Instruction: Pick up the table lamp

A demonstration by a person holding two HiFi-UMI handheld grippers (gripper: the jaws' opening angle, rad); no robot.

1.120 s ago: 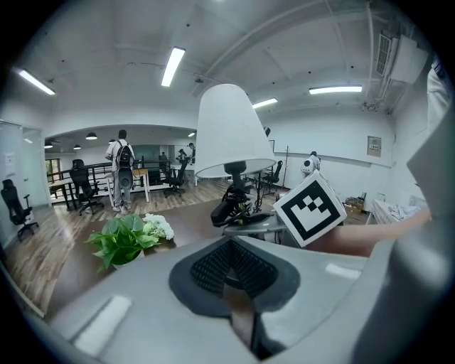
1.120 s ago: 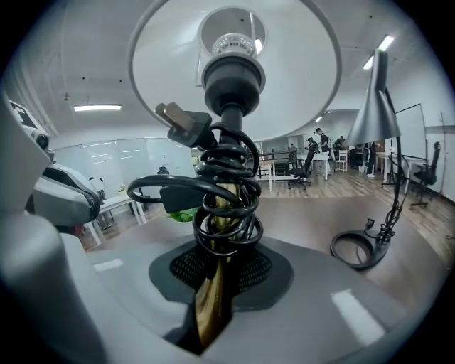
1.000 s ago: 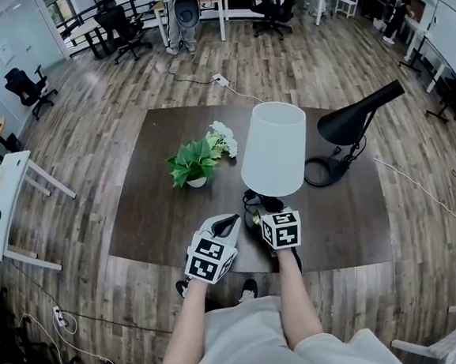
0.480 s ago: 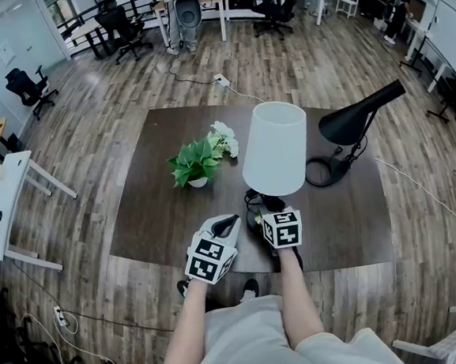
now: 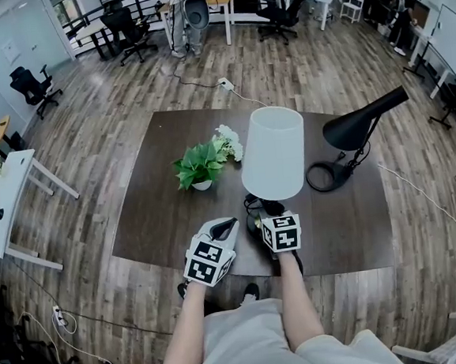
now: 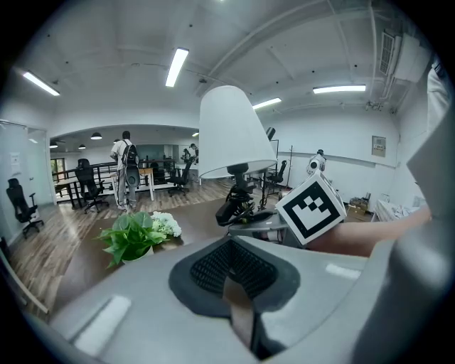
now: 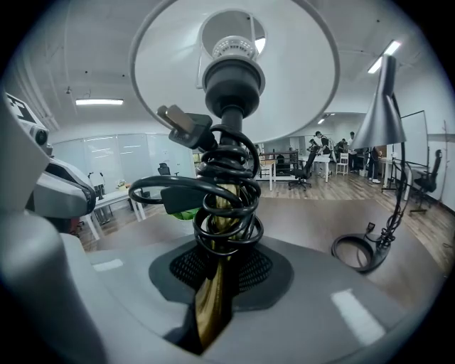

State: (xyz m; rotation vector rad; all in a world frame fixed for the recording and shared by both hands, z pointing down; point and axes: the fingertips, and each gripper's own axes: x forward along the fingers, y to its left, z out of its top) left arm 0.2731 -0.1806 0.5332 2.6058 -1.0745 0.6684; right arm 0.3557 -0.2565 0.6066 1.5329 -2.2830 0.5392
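right tongs point(image 7: 215, 284): clamped on table lamp point(image 7: 298, 78) brass stem | black cord point(image 7: 213, 186) coiled round stem | desk lamp point(image 7: 384, 117) right

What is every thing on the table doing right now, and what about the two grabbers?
table lamp: upright, gripped by its brass stem.
cord: wound round the stem, its plug loose, not plugged in.
black desk lamp: standing on the table, shade tilted, cable coiled at its base.
potted plant: upright on the table.
left gripper: shut, empty.
right gripper: shut on the table lamp.
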